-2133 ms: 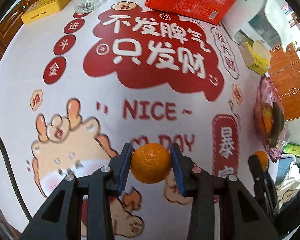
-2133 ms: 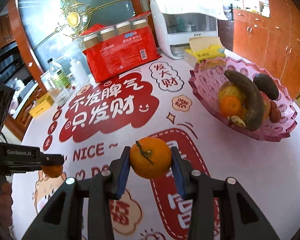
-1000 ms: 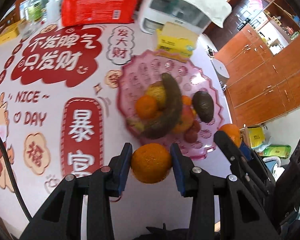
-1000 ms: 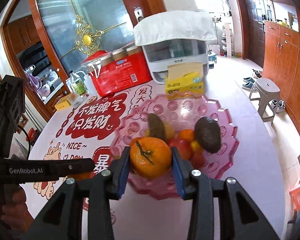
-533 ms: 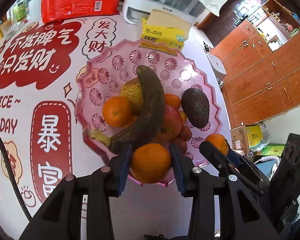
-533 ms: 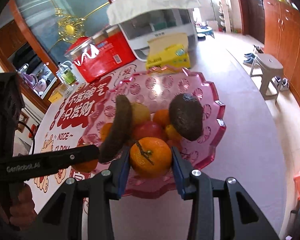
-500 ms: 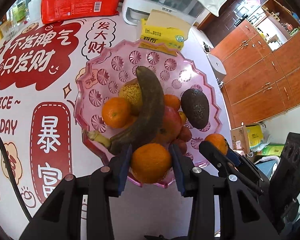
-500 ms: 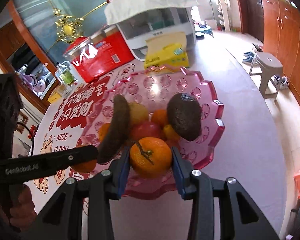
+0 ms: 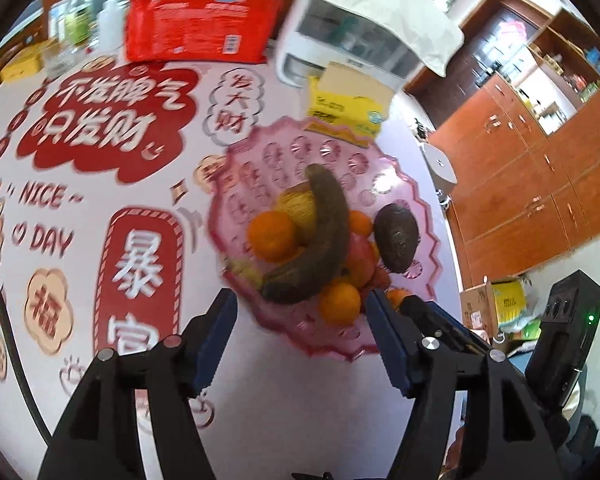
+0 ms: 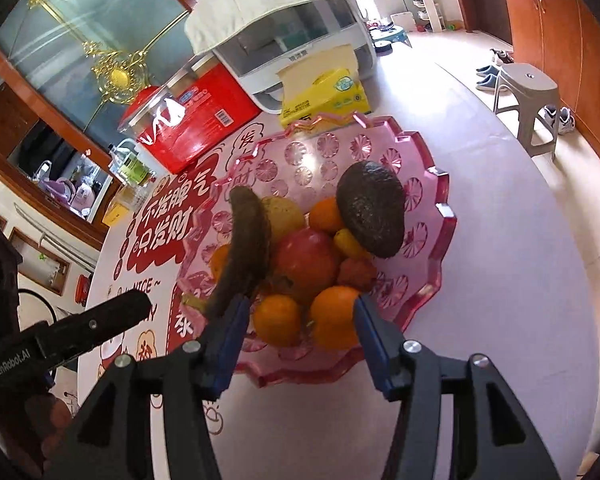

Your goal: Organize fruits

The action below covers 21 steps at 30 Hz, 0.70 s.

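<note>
A pink glass fruit bowl (image 9: 428,236) (image 10: 432,216) holds a dark banana (image 9: 324,236) (image 10: 248,244), an avocado (image 9: 396,236) (image 10: 372,208), a red apple (image 10: 306,260) and several oranges. My left gripper (image 9: 300,320) is open and empty at the bowl's near rim, an orange (image 9: 338,304) lying in the bowl just beyond it. My right gripper (image 10: 298,328) is open, with two oranges (image 10: 278,320) (image 10: 334,316) resting in the bowl between its fingers.
A yellow tissue box (image 9: 348,100) (image 10: 324,92), a white appliance (image 9: 360,36) (image 10: 284,36) and a red package (image 9: 200,28) (image 10: 196,116) stand behind the bowl. The red-and-white printed tablecloth (image 9: 100,152) spreads left. The table edge falls off at the right.
Both grippers have opened and let go of their oranges, which now lie in the bowl's near side. The left gripper has pulled back a little.
</note>
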Available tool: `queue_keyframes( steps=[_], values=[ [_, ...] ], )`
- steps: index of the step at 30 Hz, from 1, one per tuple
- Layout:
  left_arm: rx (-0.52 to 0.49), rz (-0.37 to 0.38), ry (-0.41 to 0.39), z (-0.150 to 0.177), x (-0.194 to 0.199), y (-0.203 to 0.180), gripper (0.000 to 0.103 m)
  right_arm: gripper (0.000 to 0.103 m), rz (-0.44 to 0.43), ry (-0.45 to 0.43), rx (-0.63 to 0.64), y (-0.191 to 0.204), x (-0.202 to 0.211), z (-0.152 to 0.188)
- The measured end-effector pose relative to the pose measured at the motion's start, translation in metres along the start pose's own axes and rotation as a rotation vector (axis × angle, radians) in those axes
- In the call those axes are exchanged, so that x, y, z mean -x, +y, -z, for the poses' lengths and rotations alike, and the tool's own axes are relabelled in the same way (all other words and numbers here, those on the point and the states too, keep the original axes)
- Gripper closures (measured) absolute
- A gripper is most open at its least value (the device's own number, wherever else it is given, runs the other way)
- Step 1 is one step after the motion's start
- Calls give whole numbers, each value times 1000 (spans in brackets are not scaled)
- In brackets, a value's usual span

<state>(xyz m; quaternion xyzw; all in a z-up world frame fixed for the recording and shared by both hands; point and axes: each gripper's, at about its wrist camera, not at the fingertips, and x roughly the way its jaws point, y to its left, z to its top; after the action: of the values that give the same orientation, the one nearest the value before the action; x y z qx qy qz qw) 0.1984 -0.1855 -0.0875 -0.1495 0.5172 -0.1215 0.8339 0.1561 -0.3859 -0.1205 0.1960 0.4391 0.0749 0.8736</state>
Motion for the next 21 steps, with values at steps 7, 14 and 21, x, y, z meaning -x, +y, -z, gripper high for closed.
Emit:
queue_keyframes(
  steps=[7, 14, 21],
  values=[
    [135, -72, -27, 37, 29, 56, 29, 45, -42, 36, 118, 41, -5, 20],
    [222, -140, -78, 76, 67, 121, 29, 45, -91, 106, 307, 106, -29, 46],
    [172, -173, -148, 82, 121, 173, 29, 44, -79, 122, 463, 171, -36, 77]
  ],
)
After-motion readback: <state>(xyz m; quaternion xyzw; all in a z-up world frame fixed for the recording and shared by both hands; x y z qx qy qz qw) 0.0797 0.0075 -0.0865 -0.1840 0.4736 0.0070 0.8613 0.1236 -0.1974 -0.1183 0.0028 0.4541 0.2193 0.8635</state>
